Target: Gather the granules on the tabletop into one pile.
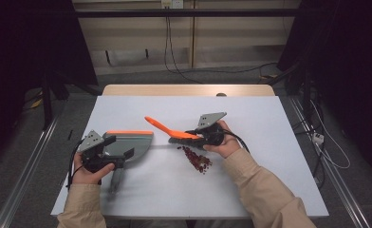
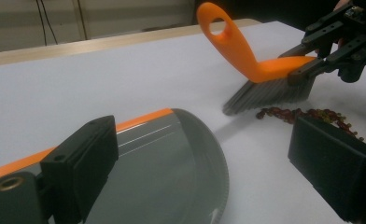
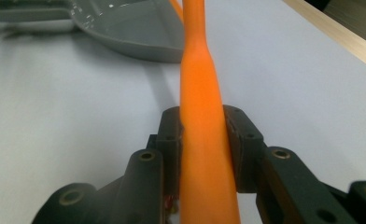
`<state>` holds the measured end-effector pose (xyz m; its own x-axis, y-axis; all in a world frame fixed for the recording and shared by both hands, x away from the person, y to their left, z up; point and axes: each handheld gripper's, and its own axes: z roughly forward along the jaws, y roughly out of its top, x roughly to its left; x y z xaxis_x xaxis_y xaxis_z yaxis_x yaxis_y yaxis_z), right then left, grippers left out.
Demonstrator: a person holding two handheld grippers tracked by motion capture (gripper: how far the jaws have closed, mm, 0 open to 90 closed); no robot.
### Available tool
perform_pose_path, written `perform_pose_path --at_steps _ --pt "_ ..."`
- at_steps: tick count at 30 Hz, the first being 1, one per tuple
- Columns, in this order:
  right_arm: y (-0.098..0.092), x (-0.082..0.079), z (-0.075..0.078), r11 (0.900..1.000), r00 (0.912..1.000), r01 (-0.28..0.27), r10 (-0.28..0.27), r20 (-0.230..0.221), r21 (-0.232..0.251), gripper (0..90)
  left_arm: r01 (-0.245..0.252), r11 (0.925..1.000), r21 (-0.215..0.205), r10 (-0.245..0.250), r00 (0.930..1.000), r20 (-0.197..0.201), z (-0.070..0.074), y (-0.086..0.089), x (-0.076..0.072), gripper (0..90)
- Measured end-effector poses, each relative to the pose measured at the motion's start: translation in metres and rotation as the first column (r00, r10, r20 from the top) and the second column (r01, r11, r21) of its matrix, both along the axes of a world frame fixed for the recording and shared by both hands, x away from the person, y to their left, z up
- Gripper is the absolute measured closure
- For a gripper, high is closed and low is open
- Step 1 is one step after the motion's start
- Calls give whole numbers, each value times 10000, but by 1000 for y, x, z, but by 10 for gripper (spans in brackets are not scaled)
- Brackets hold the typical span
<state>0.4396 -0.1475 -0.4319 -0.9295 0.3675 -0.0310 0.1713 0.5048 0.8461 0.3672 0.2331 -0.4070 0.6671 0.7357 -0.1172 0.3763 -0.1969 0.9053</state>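
Observation:
My right gripper (image 1: 193, 134) (image 3: 202, 135) is shut on the orange handle of a hand brush (image 1: 162, 127) (image 3: 197, 70). The brush's dark bristles rest on the white tabletop just beyond a small pile of red beans (image 1: 196, 160) (image 2: 307, 114). In the left gripper view the brush (image 2: 246, 56) is tilted, with the right gripper (image 2: 307, 58) clamped on it near the bristles. A grey dustpan (image 1: 136, 142) (image 2: 172, 154) (image 3: 125, 28) with an orange rim lies flat to the left of the beans. My left gripper (image 1: 121, 146) (image 2: 204, 144) hovers over the pan with its jaws wide apart, pressing on nothing.
The white table surface (image 1: 269, 123) has a wooden strip along its far edge (image 1: 189, 90). The dustpan's handle (image 1: 116, 179) points back toward the person. Cables hang at the wall and lie on the floor at the right.

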Motion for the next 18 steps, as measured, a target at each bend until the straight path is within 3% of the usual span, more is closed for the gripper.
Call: perform_pose_path --at_steps 9,18 --pt "-9 -14 1 9979 9978 -608 613 258 -212 709 -110 9999 -16 110 9999 29 0 3 -1 85" --pt "-18 -29 1 9982 9979 -592 593 263 -53 710 -90 10000 -38 91 9999 52 0 2 -2 85"
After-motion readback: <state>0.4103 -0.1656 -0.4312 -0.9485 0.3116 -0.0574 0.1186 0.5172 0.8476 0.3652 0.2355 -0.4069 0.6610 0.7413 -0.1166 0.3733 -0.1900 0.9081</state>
